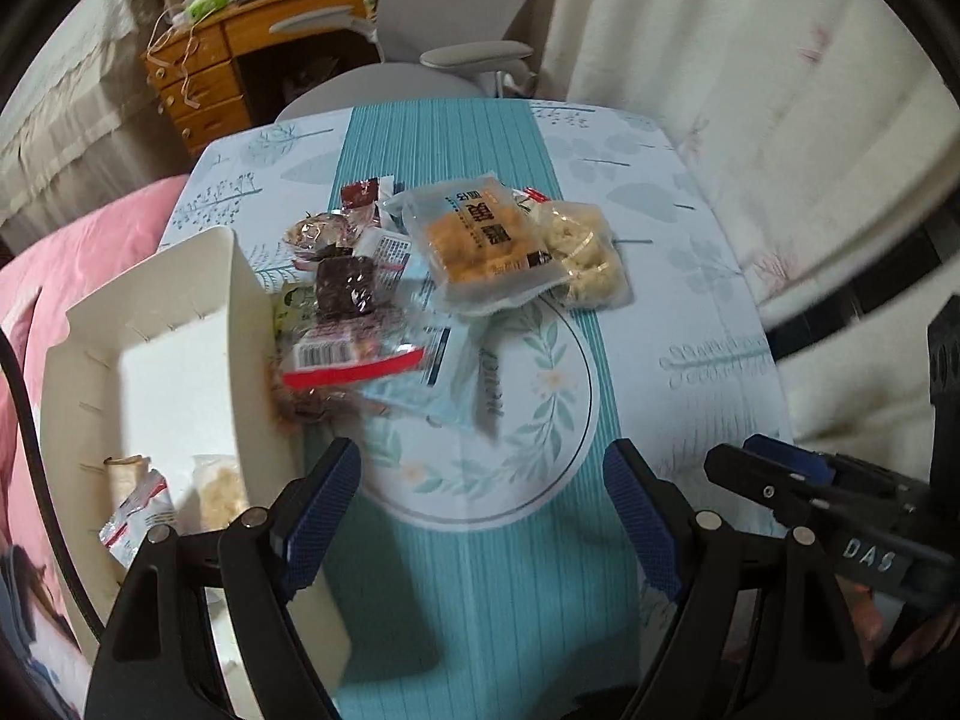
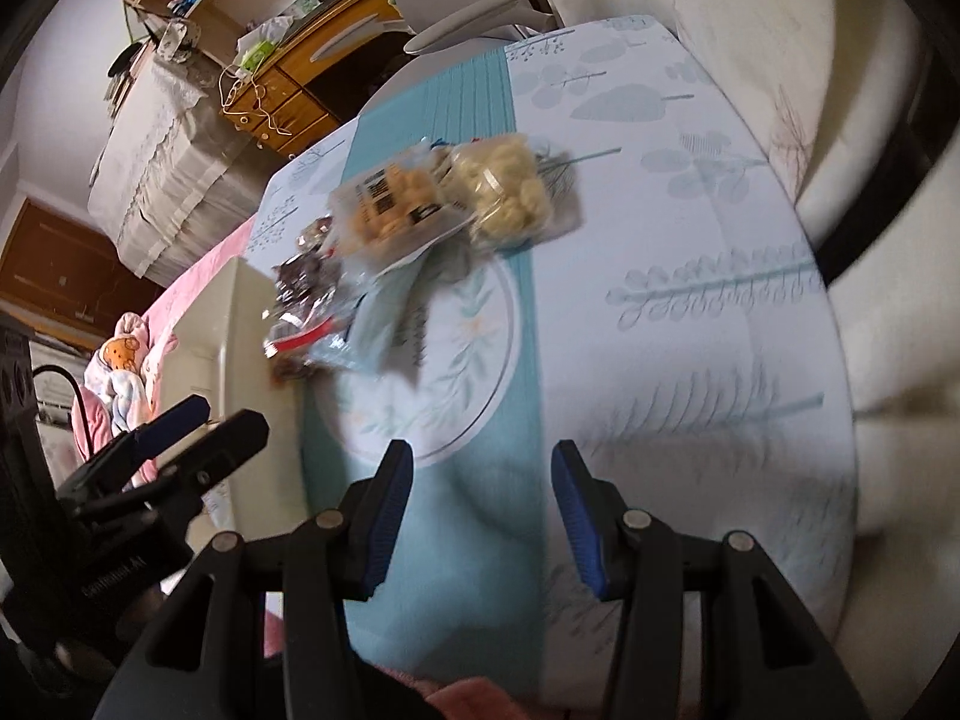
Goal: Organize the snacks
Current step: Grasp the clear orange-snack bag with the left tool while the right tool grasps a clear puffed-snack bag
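Note:
A heap of wrapped snacks (image 1: 420, 276) lies on the table's teal runner (image 1: 510, 570), right of a white box (image 1: 180, 372). On top sit an orange-filled packet (image 1: 480, 240), a pale puffed-snack packet (image 1: 585, 252) and a dark brown packet (image 1: 348, 288). Two small packets (image 1: 150, 504) lie in the box's near corner. My left gripper (image 1: 480, 516) hangs open and empty above the runner, short of the heap. My right gripper (image 2: 480, 516) is open and empty too, with the heap (image 2: 420, 222) ahead. Each gripper shows in the other's view: the right gripper (image 1: 810, 480), the left gripper (image 2: 180, 432).
The table (image 1: 690, 300) wears a pale leaf-print cloth. A grey office chair (image 1: 468, 54) and a wooden desk (image 1: 198, 78) stand beyond its far edge. Pink bedding (image 1: 72, 264) lies left of the box, white curtains (image 1: 750, 60) hang on the right.

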The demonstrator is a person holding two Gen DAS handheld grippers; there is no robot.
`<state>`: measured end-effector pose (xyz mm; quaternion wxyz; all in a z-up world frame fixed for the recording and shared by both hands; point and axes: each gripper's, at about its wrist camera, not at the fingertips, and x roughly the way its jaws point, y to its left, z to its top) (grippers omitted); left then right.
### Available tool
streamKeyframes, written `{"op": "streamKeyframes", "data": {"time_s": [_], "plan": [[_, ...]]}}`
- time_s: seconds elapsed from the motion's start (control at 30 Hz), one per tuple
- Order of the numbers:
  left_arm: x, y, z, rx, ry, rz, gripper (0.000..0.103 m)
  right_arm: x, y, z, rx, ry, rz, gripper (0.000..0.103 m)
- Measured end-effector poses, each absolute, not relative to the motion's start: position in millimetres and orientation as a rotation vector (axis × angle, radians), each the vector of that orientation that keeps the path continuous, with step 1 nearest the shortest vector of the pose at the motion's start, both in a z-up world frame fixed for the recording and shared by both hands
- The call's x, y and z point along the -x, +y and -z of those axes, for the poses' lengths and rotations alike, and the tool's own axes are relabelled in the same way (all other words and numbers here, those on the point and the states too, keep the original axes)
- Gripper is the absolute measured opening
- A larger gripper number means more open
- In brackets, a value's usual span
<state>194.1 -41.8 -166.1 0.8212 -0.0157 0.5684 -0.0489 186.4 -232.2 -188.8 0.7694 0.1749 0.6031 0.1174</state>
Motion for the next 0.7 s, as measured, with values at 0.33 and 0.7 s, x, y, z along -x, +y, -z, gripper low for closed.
{"op": "streamKeyframes", "data": {"time_s": [0.33, 0.7], "plan": [[-280, -54, 197, 0.087, 1.326, 0.053, 0.083, -240, -239, 211, -0.312, 1.172, -0.294, 0.056], [-354, -49, 248, 0.205, 1.446, -0.048, 0.089, -287, -219, 250, -0.175, 1.08, -0.318, 0.057]]}}
